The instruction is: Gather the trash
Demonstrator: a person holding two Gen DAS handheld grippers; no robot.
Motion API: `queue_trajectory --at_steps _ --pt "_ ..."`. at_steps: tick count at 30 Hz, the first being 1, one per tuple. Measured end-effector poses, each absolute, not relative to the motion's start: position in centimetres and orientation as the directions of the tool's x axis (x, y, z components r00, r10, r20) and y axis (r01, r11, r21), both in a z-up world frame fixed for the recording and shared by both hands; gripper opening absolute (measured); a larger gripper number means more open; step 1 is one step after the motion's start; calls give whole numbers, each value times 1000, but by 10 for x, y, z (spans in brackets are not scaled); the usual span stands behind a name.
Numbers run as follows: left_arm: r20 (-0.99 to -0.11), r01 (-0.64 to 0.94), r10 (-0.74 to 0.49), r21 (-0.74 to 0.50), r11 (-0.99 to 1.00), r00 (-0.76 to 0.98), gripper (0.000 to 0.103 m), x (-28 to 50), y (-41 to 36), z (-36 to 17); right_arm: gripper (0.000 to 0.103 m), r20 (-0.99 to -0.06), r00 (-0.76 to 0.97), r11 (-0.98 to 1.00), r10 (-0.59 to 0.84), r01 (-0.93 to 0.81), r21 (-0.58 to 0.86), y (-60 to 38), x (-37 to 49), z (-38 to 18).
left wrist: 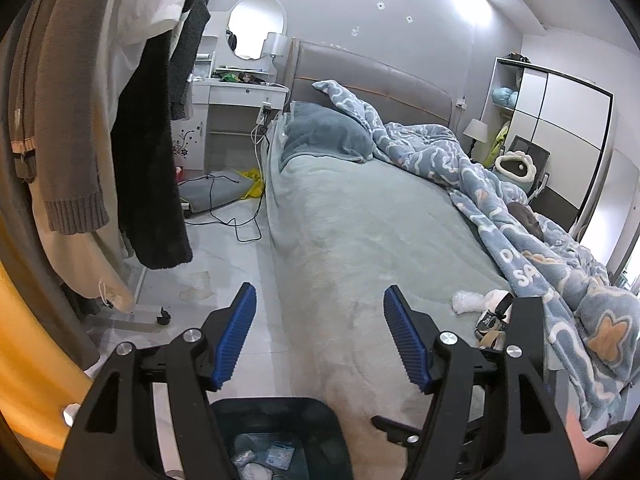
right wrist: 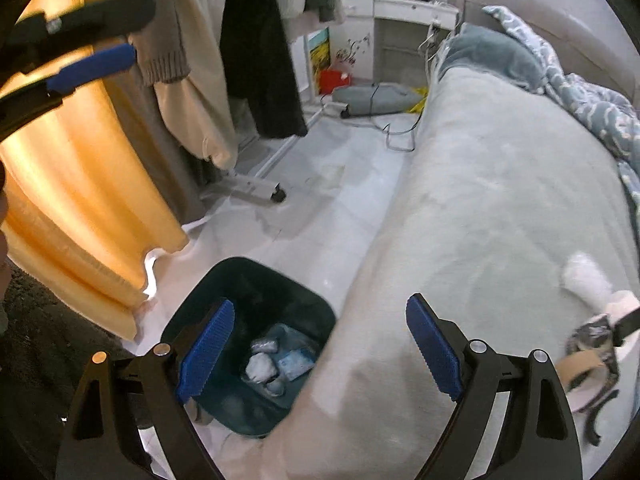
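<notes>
A dark bin (right wrist: 304, 300) stands on the floor beside the bed, with white wads and a blue packet (right wrist: 296, 362) inside; its rim also shows in the left wrist view (left wrist: 276, 404). My left gripper (left wrist: 320, 312) is open and empty, above the bin and the bed edge. My right gripper (right wrist: 320, 328) is open and empty, over the bin's right side. On the bed lie a white crumpled wad (left wrist: 466, 302) (right wrist: 586, 278), a printed wrapper (right wrist: 594, 334) and a cardboard tape roll (right wrist: 580, 364), to the right of both grippers.
The bed's grey-green sheet (left wrist: 380, 220) fills the middle, with a blue quilt (left wrist: 560, 280) on its right. A clothes rack with hanging coats (left wrist: 152, 140) and a wheeled base (right wrist: 264, 192) stands left. An orange curtain (right wrist: 80, 180) hangs near the bin. Cables (left wrist: 240, 224) lie on the floor.
</notes>
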State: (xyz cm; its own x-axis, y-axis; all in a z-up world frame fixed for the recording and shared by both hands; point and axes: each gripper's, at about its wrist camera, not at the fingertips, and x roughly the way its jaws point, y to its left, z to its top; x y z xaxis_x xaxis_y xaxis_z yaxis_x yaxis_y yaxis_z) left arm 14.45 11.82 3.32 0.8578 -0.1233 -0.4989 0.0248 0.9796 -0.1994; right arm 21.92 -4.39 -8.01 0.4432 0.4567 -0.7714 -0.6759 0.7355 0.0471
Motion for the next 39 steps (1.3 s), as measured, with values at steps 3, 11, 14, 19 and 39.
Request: queue_trajectory --at_steps 3,11,14,19,39 --pt "-500 32 -128 -197 980 857 74 149 109 33 89 -748 482 748 457 -663 30 -61 219 -72" --pt "-515 66 -164 -204 977 841 78 163 77 26 89 -701 567 805 431 -594 14 -117 229 -52" --pt "-524 86 -180 -198 976 833 79 168 62 22 89 -691 590 828 418 -561 22 -141 233 -49" --pt "-538 116 -202 -190 975 818 80 176 39 15 89 -682 621 866 386 -498 36 -180 240 -48" --pt "-608 194 -242 -145 970 756 84 202 -44 -22 84 -692 646 925 322 -370 85 -280 250 -71"
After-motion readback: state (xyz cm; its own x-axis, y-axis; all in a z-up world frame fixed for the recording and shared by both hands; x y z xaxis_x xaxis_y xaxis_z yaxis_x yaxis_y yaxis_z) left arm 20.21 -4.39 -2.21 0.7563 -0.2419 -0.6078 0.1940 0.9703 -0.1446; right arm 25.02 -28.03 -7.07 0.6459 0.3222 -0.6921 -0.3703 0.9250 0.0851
